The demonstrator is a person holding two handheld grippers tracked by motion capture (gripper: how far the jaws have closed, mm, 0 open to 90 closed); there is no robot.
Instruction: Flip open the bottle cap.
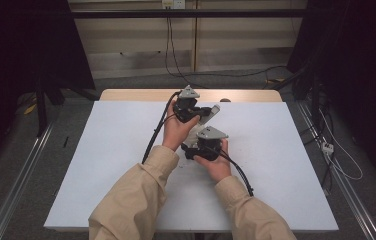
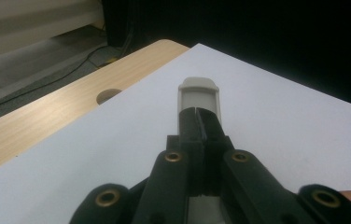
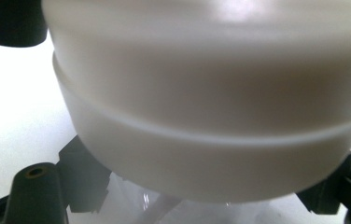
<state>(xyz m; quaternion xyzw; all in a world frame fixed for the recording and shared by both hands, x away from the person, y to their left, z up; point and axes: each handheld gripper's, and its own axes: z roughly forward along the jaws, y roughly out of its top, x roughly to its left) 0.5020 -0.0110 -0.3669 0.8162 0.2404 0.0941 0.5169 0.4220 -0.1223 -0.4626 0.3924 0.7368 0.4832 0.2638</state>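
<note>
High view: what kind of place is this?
Likely a lab data-collection rig, not a home: dark curtains flank a white-topped table, metal floor rails run alongside, and cables hang down the back wall.

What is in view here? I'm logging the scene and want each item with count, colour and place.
white container: one, pale translucent, above the middle of the table, held between both claws; its capped end pokes past the left claw, its wide body sits close before the right one.
white sheet: one, covering most of the table.
table: one, light wood, a strip bare along the far edge, with a round hole.
cables: several, dark, on the floor and wall behind.
left claw: one, black, jaws closed on the container.
right claw: one, black, at the container's near end; grip unclear.
sleeves: two, tan, entering from below.
</note>
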